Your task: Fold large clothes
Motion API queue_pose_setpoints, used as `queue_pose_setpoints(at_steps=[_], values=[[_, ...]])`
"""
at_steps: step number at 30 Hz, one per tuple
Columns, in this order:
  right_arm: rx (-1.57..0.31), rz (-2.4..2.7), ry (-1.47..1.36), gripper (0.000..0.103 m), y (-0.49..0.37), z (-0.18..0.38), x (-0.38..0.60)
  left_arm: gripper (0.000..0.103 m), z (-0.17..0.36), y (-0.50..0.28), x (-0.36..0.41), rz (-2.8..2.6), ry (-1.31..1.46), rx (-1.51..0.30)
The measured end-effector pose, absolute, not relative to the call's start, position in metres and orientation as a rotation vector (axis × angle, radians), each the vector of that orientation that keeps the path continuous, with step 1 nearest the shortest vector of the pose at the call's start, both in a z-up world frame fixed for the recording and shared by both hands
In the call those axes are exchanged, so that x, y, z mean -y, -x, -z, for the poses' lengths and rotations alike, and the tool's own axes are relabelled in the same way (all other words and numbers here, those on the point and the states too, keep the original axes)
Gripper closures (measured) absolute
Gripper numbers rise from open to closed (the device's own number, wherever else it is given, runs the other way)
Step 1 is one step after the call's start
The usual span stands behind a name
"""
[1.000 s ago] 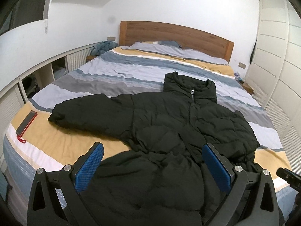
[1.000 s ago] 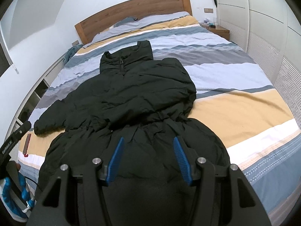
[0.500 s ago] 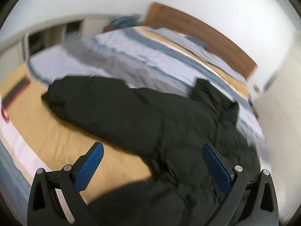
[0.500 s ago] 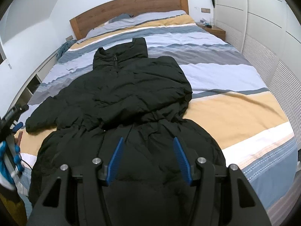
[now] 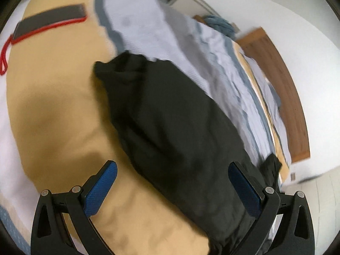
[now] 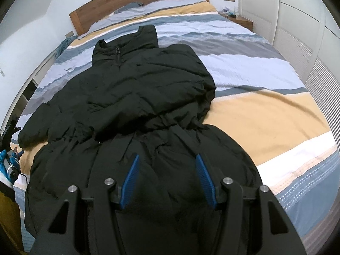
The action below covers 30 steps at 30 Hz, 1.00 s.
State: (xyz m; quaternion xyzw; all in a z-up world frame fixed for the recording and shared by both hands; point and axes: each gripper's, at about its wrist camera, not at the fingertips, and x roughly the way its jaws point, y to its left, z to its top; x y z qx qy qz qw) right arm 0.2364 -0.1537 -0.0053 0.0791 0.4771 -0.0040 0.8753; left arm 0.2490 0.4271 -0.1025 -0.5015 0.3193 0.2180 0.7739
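Black and puffy, the long quilted coat [image 6: 136, 110] lies face up along the striped bed [image 6: 265, 114], its zipped stand collar [image 6: 125, 44] toward the wooden headboard [image 6: 136, 0] and its wide skirt reaching the foot of the bed under me. One sleeve [image 5: 161, 110] stretches out sideways over the tan stripe of the duvet, cuff end crumpled; the other arm is tucked in across the chest. My left gripper [image 5: 172, 184] hangs over that outstretched sleeve with its blue pads spread wide, nothing between them but air. My right gripper [image 6: 167, 180] hovers above the skirt, jaws about half apart, gripping nothing. A dark phone with a red cord [image 5: 51, 21] lies on the tan stripe beyond the cuff, well apart from it. Open wall shelves run along that side of the bed, too blurred to tell what they hold. White wardrobe doors [image 6: 297, 21] line the other side.
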Motion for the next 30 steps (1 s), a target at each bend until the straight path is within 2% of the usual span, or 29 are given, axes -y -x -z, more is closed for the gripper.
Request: queue_pose_setpoints(at_steps=[3, 5, 6, 7, 8, 10, 12, 16, 30], values=[[-1.004, 0.007, -0.167, 0.05, -0.239, 0.009, 0.154, 0.002, 0.117, -0.249, -0.444, -0.451, 1.169, -0.681], [-1.011, 0.008, -0.173, 0.05, -0.241, 0.012, 0.156, 0.017, 0.126, -0.251, -0.452, -0.421, 1.211, -0.678], [-1.014, 0.008, -0.177, 0.05, -0.242, 0.013, 0.157, 0.039, 0.13, -0.252, -0.453, -0.401, 1.232, -0.68], [-1.016, 0.008, -0.181, 0.05, -0.243, 0.014, 0.158, 0.056, 0.135, -0.254, -0.455, -0.37, 1.264, -0.68], [-1.018, 0.009, -0.184, 0.05, -0.244, 0.015, 0.158, 0.06, 0.14, -0.255, -0.457, -0.34, 1.301, -0.668], [-1.02, 0.008, -0.186, 0.05, -0.245, 0.017, 0.158, 0.077, 0.143, -0.252, -0.46, -0.315, 1.332, -0.638], [-1.02, 0.006, -0.184, 0.05, -0.245, 0.017, 0.157, 0.087, 0.141, -0.251, -0.459, -0.288, 1.347, -0.61], [-1.011, -0.005, -0.18, 0.05, -0.243, 0.014, 0.158, 0.094, 0.126, -0.248, -0.451, -0.28, 1.314, -0.58], [-0.949, -0.043, -0.217, 0.05, -0.221, -0.007, 0.171, 0.096, 0.024, -0.25, -0.393, -0.189, 1.082, -0.51]])
